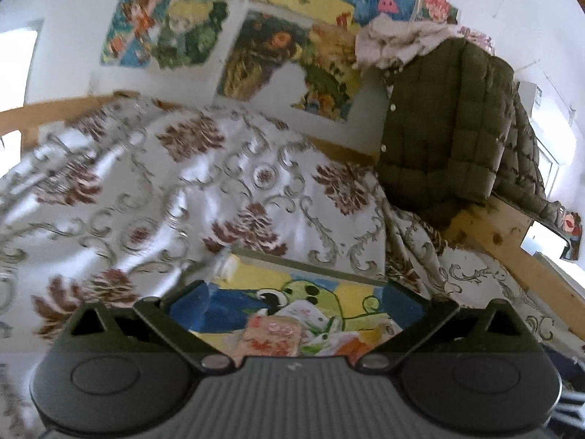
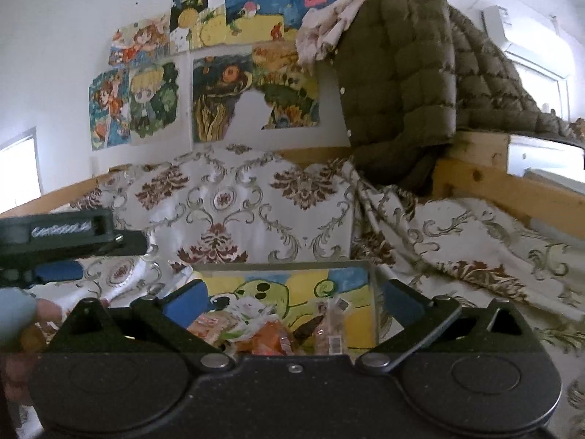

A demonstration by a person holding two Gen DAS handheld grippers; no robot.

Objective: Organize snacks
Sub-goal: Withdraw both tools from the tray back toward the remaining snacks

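A pile of snack packets [image 1: 292,333] lies on a painted board [image 1: 234,285] with a green cartoon figure, on the bed. My left gripper [image 1: 296,307] is open and empty, its fingers spread to either side of the pile, just above it. In the right wrist view the same packets [image 2: 270,329] lie on the board [image 2: 351,289], with a clear wrapped snack [image 2: 334,325] at the right. My right gripper [image 2: 292,300] is open and empty above them. The left gripper [image 2: 58,241] shows at the left edge of that view.
A patterned white and brown bedspread [image 1: 182,183] covers the bed. An olive quilted jacket [image 1: 449,128] hangs over the wooden bed frame [image 1: 512,241] at the right. Colourful drawings [image 2: 219,84] hang on the white wall behind.
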